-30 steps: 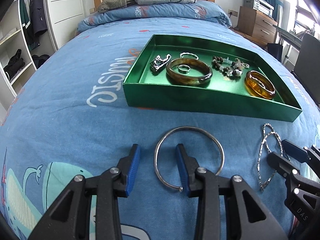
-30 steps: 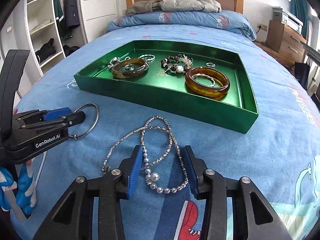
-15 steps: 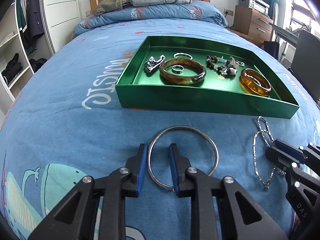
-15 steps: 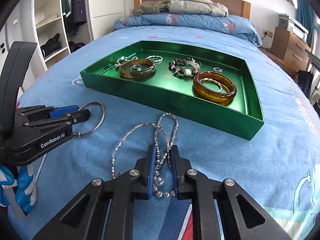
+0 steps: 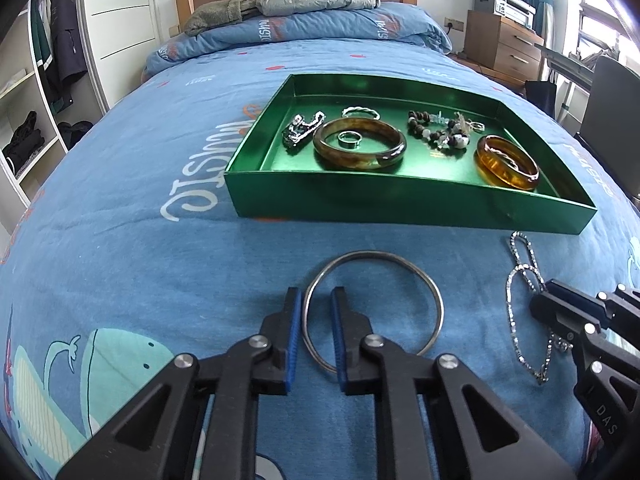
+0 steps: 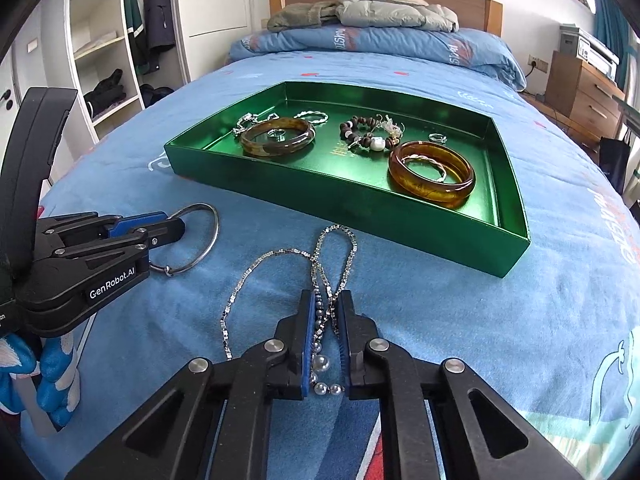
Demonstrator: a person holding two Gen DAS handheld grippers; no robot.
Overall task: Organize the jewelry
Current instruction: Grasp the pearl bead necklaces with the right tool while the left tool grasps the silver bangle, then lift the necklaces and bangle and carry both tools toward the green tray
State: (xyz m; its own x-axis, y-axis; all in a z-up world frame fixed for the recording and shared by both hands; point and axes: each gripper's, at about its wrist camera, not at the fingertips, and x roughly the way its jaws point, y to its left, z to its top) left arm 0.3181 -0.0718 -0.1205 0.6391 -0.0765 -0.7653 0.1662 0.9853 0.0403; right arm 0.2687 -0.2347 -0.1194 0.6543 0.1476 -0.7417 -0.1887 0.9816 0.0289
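A thin silver bangle lies on the blue bedspread in front of the green tray. My left gripper has its jaws narrowed around the bangle's left rim, a small gap showing on each side; it also shows in the right wrist view. A silver chain necklace with pearls lies to the right. My right gripper is closed on the necklace's strands. The tray holds a dark brown bangle, an amber bangle, a bead bracelet and small rings.
The tray's near wall stands just beyond both grippers. A folded quilt and jackets lie at the headboard. Open shelves stand left, a wooden dresser right.
Both grippers have closed from wide open: the left around the bangle's rim, the right onto the necklace strands. Both views have shifted slightly.
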